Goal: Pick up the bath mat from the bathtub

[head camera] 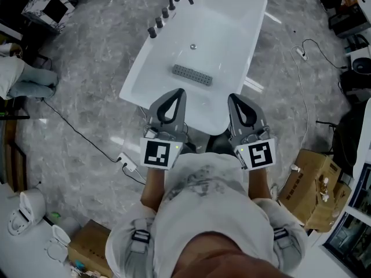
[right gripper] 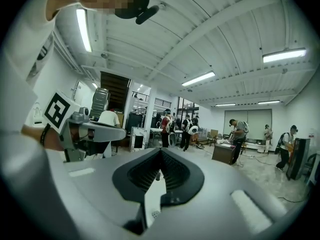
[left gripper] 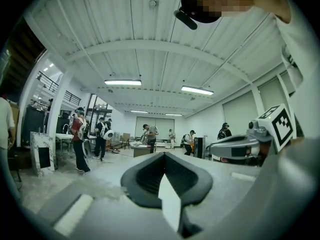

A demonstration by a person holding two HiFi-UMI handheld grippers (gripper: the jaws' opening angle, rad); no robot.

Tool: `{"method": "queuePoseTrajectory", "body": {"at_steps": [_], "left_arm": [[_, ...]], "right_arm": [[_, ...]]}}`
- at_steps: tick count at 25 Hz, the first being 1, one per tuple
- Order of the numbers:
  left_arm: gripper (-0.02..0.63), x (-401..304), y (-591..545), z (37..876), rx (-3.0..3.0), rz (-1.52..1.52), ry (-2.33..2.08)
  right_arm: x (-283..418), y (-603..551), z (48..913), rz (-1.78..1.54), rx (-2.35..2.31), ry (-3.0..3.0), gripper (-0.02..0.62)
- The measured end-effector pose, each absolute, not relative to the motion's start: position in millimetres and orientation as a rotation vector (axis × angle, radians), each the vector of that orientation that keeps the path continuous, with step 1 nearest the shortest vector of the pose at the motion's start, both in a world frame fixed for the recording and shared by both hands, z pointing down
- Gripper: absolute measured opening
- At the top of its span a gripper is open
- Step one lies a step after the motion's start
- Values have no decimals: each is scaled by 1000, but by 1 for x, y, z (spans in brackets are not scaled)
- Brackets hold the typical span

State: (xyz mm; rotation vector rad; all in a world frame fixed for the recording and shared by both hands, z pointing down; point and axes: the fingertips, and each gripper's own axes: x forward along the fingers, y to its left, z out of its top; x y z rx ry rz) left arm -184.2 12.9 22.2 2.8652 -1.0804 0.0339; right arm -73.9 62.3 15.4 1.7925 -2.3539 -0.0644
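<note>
A small grey bath mat (head camera: 191, 75) lies flat on the bottom of the white bathtub (head camera: 136, 77), near its middle. My left gripper (head camera: 179, 92) and right gripper (head camera: 232, 97) are held side by side over the tub's near end, short of the mat and apart from it. Both point level and away from me. The left gripper (left gripper: 164, 157) has its jaws together with nothing between them. The right gripper (right gripper: 160, 152) also has its jaws meeting at the tips, empty. Neither gripper view shows the tub or the mat.
Dark taps and a spout (head camera: 165, 11) stand on the tub's far left rim, and a drain (head camera: 193, 47) sits beyond the mat. A cable and power strip (head camera: 128, 165) lie on the floor at left. Cardboard boxes (head camera: 313, 184) stand at right. Several people (left gripper: 80, 136) stand far off.
</note>
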Motion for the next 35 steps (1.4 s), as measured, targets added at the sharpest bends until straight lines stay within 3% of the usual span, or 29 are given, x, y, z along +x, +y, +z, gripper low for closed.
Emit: {"method": "queuePoseTrajectory", "body": {"at_steps": [21,35], "left_arm": [[5,-7,-85,72,2863,168,-1223],[5,1,-130,169,2948,249,-892]], "right_arm": [[84,-56,76,173,1537,-2636,2],[81,-97,171,228,1722,-2453,2]]}}
